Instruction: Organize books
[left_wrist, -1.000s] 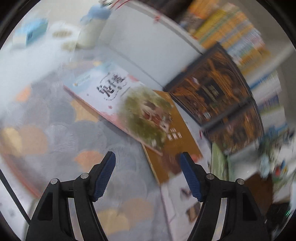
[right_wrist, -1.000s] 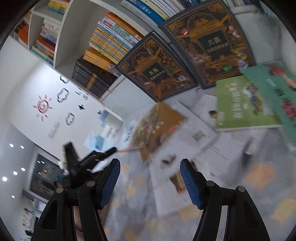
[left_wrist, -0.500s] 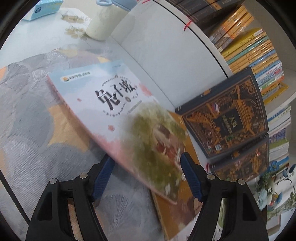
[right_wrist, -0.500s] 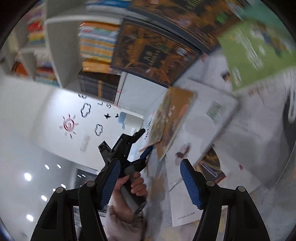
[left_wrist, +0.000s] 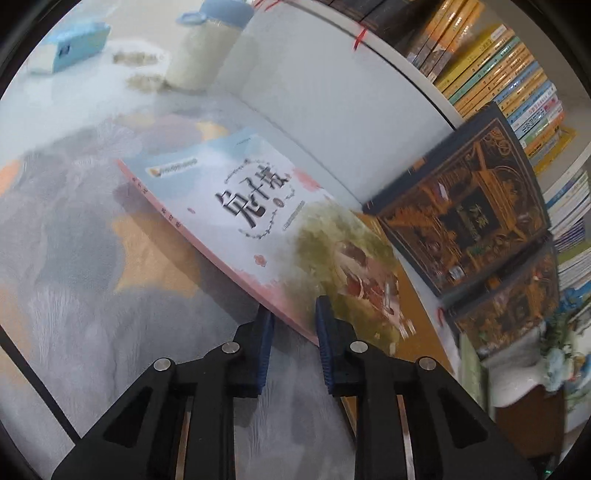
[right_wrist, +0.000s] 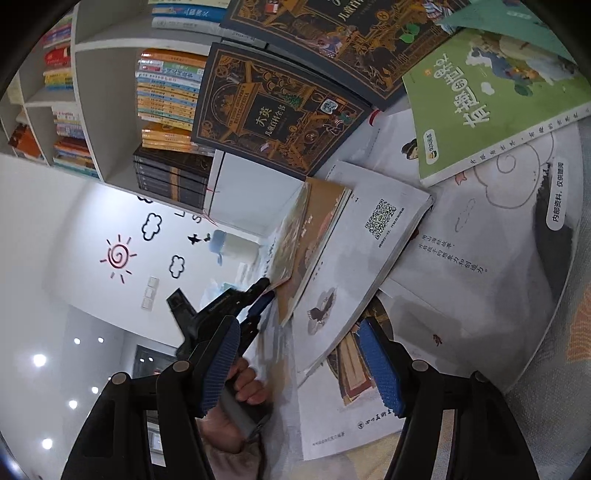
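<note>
I noted a grey and orange patterned rug (left_wrist: 85, 258) on the floor, a white bookshelf (right_wrist: 107, 110), a white wall (right_wrist: 74, 229) with sun and cloud decals, and ceiling spotlights (right_wrist: 38, 360) lit.

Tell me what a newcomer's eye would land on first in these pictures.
First, the left gripper: its jaws have just closed on the near corner of the pale picture book, which lies on the patterned rug. Next, the dark ornate encyclopedia leaning against the white bookshelf, with the green book among the books scattered in front of it. The right gripper hangs open above those books.
</note>
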